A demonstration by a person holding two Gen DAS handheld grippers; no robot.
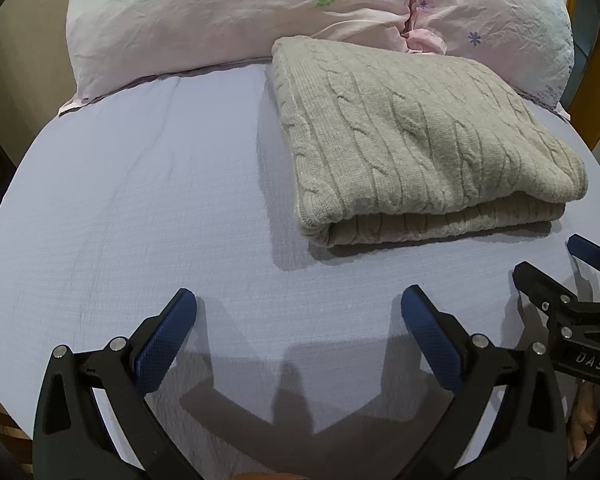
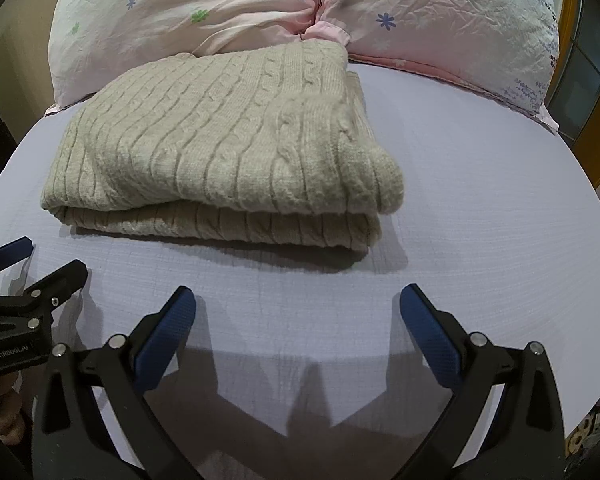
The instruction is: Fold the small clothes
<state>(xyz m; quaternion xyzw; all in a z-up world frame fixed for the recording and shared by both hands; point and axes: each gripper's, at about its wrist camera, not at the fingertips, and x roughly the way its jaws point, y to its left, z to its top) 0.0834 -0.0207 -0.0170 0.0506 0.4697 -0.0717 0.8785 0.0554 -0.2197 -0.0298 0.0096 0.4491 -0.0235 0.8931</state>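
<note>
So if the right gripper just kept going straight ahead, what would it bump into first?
Probably the folded cable-knit sweater. The open right gripper points across bare bedsheet toward the sweater's near folded edge, with the floral pillows behind it. If it is angled downward, it may touch the sheet first.

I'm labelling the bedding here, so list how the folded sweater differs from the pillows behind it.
The cable-knit sweater is plain beige; the pillows are pale pink with printed flowers and a tree.
The sweater is thick ribbed knit; the pillows are thin, wrinkled woven fabric.
The sweater lies flat, folded in layers; the pillows are puffed and stand along the far edge.
Both rest on the lavender bedsheet, and the sweater's far edge meets the pillows.
</note>
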